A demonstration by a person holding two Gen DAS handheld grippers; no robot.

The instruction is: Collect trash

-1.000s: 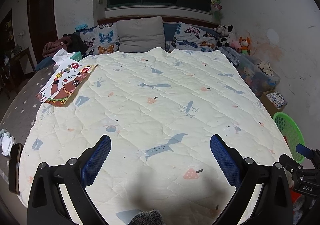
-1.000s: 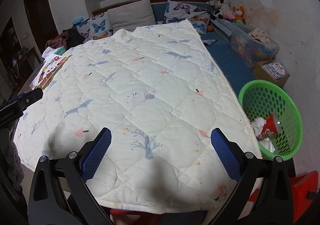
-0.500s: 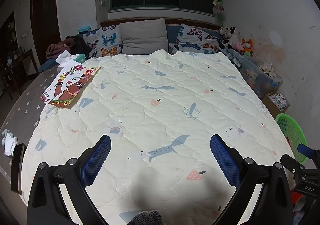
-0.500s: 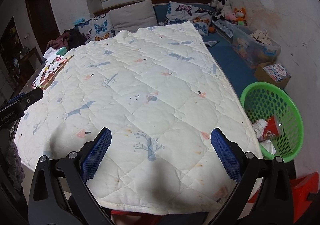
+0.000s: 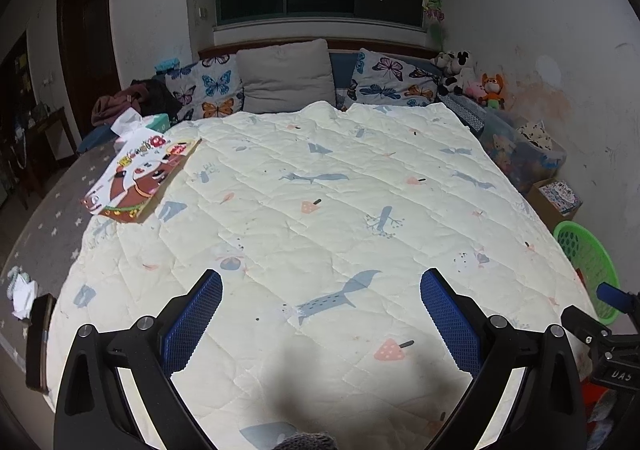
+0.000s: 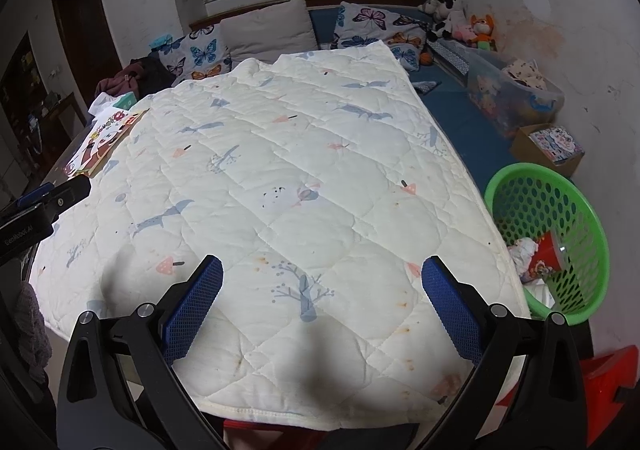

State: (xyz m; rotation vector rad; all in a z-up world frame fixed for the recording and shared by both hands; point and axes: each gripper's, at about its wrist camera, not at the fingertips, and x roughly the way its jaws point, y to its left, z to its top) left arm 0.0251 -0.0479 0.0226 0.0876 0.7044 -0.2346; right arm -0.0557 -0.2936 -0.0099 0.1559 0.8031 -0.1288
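Note:
A green plastic basket [image 6: 576, 210] stands on the floor right of the bed, holding crumpled white paper [image 6: 522, 250] and a red wrapper [image 6: 542, 262]. The basket also shows in the left wrist view [image 5: 588, 262]. A white crumpled scrap [image 5: 22, 292] lies on the grey sheet at the bed's left edge. My left gripper [image 5: 320, 314] is open and empty above the near end of the cream quilt [image 5: 320, 210]. My right gripper [image 6: 322, 302] is open and empty over the quilt's near right corner [image 6: 320, 370].
A cartoon picture book [image 5: 140, 178] and a tissue box [image 5: 160, 122] lie at the quilt's far left. Pillows [image 5: 286, 78] line the headboard. Plush toys [image 5: 468, 78], a clear storage bin [image 6: 512, 98] and a cardboard box [image 6: 552, 146] sit along the right wall. A red stool [image 6: 604, 386] stands by the basket.
Both grippers have drifted slightly back and up from the bed, so the view tilts a little higher. Both stay open and empty.

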